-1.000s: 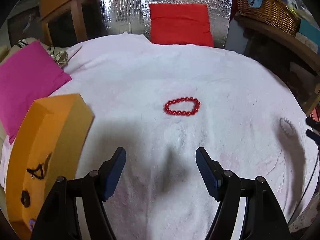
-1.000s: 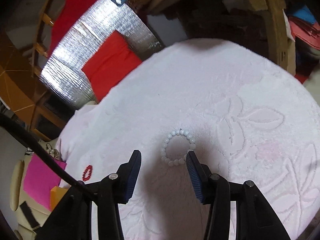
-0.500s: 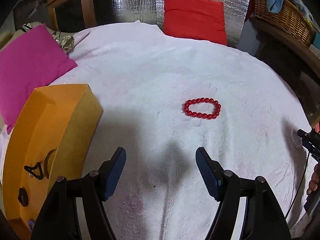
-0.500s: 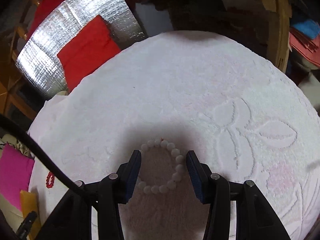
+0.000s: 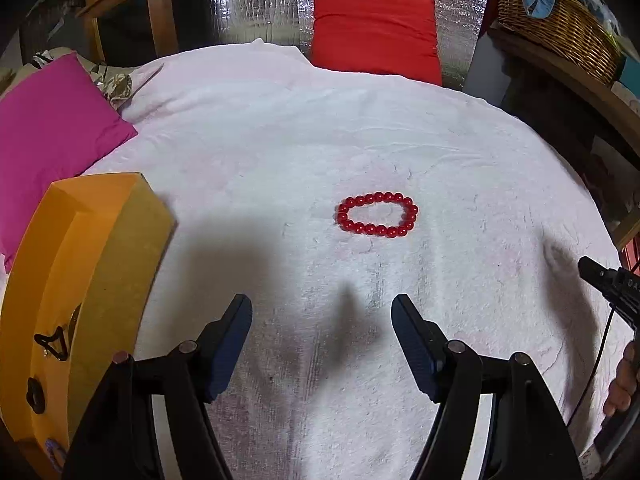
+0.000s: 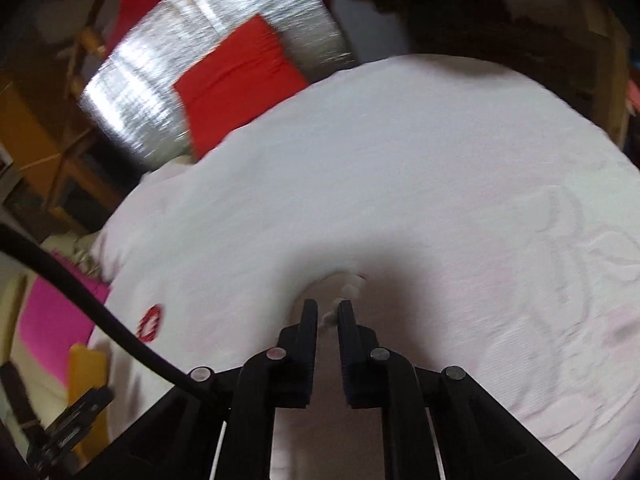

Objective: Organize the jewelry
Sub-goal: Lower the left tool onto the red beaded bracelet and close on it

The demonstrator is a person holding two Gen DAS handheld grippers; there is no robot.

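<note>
Both handheld tools are matte black plastic. The left gripper point(image 5: 322, 332) carries two dark blue ribbed pads point(image 5: 232, 344) on angular black linkage arms, each pinned with round silver screws point(image 5: 188, 347). The right gripper point(image 6: 328, 314) has the same linkages and silver screws, and a thick black cable point(image 6: 80, 300) curves away toward nine o'clock.

Bead bracelet point(image 5: 377, 215) on towel-covered table point(image 5: 460, 152), frame centre, left wrist view. Box point(image 5: 92, 264) at left edge of table, small items in it. One cushion point(image 5: 52, 132) behind box, upper left. Another cushion point(image 5: 374, 32) behind table, top centre. Basket point(image 5: 560, 28) on shelf, upper right.
</note>
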